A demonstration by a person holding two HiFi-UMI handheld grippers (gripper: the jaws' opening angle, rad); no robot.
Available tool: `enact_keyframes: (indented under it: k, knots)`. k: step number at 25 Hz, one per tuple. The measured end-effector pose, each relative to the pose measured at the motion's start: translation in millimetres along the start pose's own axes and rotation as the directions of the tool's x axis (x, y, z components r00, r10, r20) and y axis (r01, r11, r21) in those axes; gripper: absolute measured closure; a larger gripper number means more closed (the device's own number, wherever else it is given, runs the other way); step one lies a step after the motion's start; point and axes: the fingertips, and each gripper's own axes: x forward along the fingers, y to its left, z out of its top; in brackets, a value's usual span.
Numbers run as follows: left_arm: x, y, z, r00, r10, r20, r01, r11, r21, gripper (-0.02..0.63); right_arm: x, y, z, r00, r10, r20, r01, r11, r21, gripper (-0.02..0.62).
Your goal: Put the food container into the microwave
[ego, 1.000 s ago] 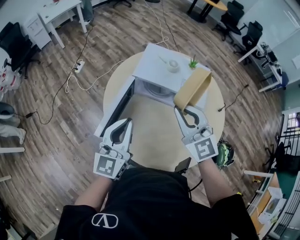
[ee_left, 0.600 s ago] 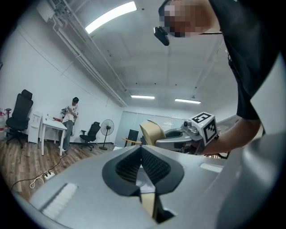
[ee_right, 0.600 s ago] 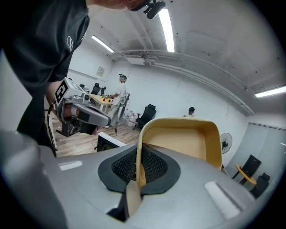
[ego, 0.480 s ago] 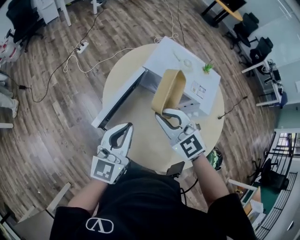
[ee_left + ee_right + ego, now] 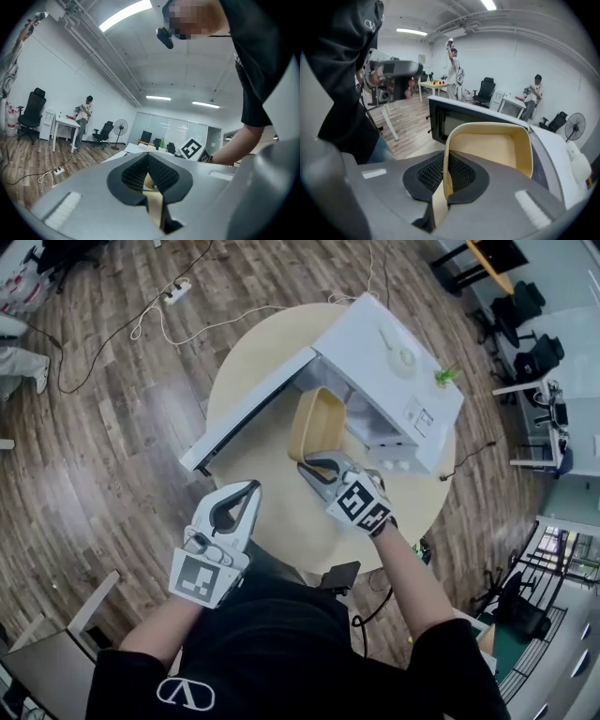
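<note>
The food container [image 5: 317, 423], a tan rectangular tray, is tipped on edge in front of the white microwave's [image 5: 389, 362] open cavity [image 5: 361, 418]. My right gripper [image 5: 321, 465] is shut on its near wall. In the right gripper view the container [image 5: 492, 145] stands up from the gripper [image 5: 444, 176], with the wall pinched between the black pads. The microwave door [image 5: 253, 418] swings open to the left. My left gripper [image 5: 251, 488] hovers near the table's front edge. Its tips meet, seen in the left gripper view as a gripper [image 5: 148, 157] with nothing in it.
The microwave stands on a round beige table [image 5: 239, 381]. A small plant [image 5: 448, 374] and a small white object [image 5: 401, 357] sit on its top. Cables and a power strip [image 5: 178, 287] lie on the wood floor. Office chairs [image 5: 539, 357] stand far right. People stand in the background [image 5: 454, 70].
My right gripper has come down with the container, from above the microwave's top to in front of its open cavity, tipping downward. The left gripper has sunk a little.
</note>
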Motion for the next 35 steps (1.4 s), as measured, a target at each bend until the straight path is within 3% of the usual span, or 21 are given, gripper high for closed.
enact_keyframes:
  k: [7, 13, 20, 26, 35]
  knots:
    - [-11, -3, -34, 0.998, 0.002, -0.056, -0.006, 0.998, -0.064, 0.606, 37, -29, -86, 0.967, 0.047, -0.251, -0.018, 0.993, 0.118, 0.583]
    - [-19, -6, -50, 0.996, -0.006, -0.087, -0.002, 0.996, -0.089, 0.606, 40, -85, -132, 0.927, -0.046, -0.372, 0.102, 0.986, 0.135, 0.583]
    - [-29, -4, -70, 0.992, -0.005, -0.128, -0.011, 0.993, -0.120, 0.606, 52, -141, -159, 0.876, -0.211, -0.434, 0.272, 0.959, 0.081, 0.583]
    - [-39, 4, -85, 0.988, 0.012, -0.157, -0.033, 0.991, -0.130, 0.606, 62, -177, -166, 0.818, -0.366, -0.443, 0.406, 0.914, -0.006, 0.583]
    - [-50, 19, -100, 0.981, 0.038, -0.192, -0.068, 0.986, -0.151, 0.606, 69, -208, -184, 0.785, -0.398, -0.475, 0.470, 0.882, 0.038, 0.583]
